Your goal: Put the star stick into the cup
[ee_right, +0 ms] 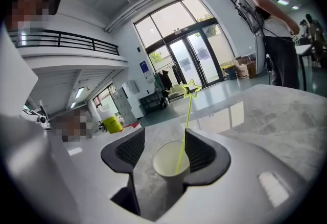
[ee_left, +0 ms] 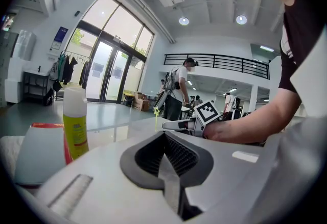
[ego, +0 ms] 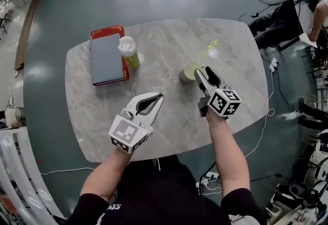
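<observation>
A pale paper cup (ego: pixel 188 71) stands right of the middle of the marble table (ego: pixel 169 126). The yellow-green star stick (ego: pixel 211 44) leans in it, star end up and tilted to the far right. My right gripper (ego: pixel 203 70) is open just beside the cup. In the right gripper view the cup (ee_right: pixel 171 163) sits between the spread jaws of the right gripper (ee_right: pixel 164 136), and the stick (ee_right: pixel 182 133) rises from it to the star (ee_right: pixel 191 89). No pad presses on the cup. My left gripper (ego: pixel 159 97) hovers over the table's near middle, shut and empty; in its own view the left gripper (ee_left: pixel 164 136) shows closed tips.
A grey notebook on a red book (ego: pixel 107 56) lies at the table's far left, with a white-capped yellow bottle (ego: pixel 128 51) beside it. The bottle (ee_left: pixel 75 123) also shows in the left gripper view. Cables and seated people (ego: pixel 287 19) are off the table's right edge.
</observation>
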Available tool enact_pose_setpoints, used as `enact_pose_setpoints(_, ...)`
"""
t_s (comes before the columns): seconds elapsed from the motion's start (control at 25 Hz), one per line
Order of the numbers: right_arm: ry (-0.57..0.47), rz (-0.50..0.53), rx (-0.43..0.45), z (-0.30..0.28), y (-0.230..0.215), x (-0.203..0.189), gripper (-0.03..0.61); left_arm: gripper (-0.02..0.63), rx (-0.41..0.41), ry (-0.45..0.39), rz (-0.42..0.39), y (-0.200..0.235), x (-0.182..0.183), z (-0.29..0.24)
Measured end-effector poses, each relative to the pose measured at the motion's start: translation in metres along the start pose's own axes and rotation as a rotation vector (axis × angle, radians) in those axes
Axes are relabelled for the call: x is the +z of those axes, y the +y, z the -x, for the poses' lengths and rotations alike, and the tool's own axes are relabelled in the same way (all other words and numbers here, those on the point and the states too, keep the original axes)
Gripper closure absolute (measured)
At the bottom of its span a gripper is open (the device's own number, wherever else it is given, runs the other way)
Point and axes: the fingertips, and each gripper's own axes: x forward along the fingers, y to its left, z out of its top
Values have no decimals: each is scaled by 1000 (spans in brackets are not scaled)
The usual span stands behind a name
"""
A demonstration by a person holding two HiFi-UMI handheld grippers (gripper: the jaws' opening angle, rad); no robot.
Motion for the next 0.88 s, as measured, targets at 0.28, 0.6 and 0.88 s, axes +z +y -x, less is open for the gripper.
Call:
enact_pose_setpoints(0.28, -35, -27, 23, 47, 35, 11, 321, 612, 32, -36, -13, 8, 33, 29)
enact_pose_setpoints(0.6, -109, -25, 63, 108, 83, 32, 341, 611, 36, -71, -14, -5, 54, 59)
enact_pose_setpoints(0.88, -144, -42, 86, 153, 120, 31, 407, 611, -71, -90, 9, -47, 63, 77)
